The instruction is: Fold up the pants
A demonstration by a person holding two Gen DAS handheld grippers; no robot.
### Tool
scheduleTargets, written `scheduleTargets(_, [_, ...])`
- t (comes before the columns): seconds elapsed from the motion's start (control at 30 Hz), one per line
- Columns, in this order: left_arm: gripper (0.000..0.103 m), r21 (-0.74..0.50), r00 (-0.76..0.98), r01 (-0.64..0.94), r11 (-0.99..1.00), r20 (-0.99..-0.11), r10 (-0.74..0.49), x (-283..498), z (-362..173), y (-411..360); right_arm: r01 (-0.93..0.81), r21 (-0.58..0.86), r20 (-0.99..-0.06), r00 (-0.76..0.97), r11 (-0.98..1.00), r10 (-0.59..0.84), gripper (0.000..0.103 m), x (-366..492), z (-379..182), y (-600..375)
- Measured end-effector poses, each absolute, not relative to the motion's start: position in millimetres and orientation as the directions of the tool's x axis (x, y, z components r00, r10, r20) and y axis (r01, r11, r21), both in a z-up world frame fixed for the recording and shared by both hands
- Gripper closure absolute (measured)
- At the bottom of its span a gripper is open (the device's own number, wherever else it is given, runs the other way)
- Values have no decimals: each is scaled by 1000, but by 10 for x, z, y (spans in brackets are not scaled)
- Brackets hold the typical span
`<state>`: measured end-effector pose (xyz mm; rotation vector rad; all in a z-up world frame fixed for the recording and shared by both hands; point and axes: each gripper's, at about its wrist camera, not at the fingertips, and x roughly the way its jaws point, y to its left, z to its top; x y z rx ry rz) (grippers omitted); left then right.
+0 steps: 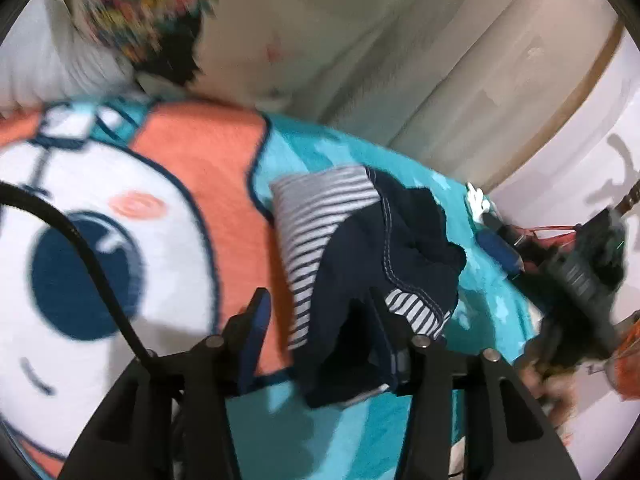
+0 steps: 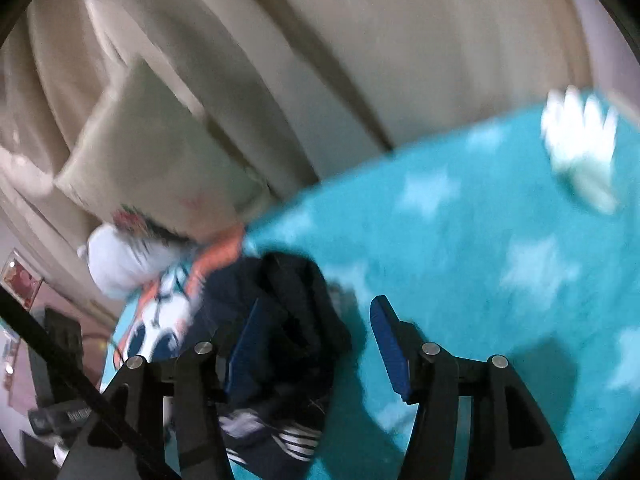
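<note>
Closest to the lens in the left wrist view, the left gripper had its jaws standing apart, with the near edge of the pants lying in the gap. As far as I could tell the pads weren't squeezing the cloth, though the fabric ran right up against the right-hand finger, so take that with a grain of salt.

Same deal on the other side: the right gripper was spread too, and the dark bundle sat against its left finger while the other finger hung over bare blanket.

Progress-wise, I'd say the folding was mostly done. The pants were already a compact stack, not laid out flat, so what was left looked like tidying or maybe one more fold. That's a guess though, both views were pretty blurry.

The pants themselves: small, navy, with pale contrast stitching and a grey-and-white striped lining or waistband showing where the layers flipped over. A bit rumpled on top, not a crisp fold.

Further out, they rested on the teal part of the blanket, just beside its big orange-and-white cartoon print. Beyond that, a beige sofa.
</note>
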<state>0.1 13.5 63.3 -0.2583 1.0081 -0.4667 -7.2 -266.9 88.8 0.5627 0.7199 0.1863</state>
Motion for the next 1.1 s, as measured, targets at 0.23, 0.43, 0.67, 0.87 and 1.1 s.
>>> scheduleTargets(0.23, [47,-278,591,219,935,-725,-354,-318,847,336,-106,616,-534,672,780,513,43,248,801,-2078])
scheduleTargets(0.43, [35,-91,726,117,989,-672,-147,-560,998,463,-12,448,-648,685,894,334,42,243,486,-1867])
scheduleTargets(0.67, [16,-25,792,38,999,-608,-45,-677,1045,495,-16,399,-577,773,917,264,27,-385,809,-1768])
scheduleTargets(0.87, [14,-27,785,1,1000,-619,-17,-776,1025,554,18,387,-596,768,922,235,27,-632,757,-1788])
scheduleTargets(1.1, [14,-6,777,-38,999,-629,25,-798,978,558,20,365,-616,755,931,226,27,-705,704,-1745])
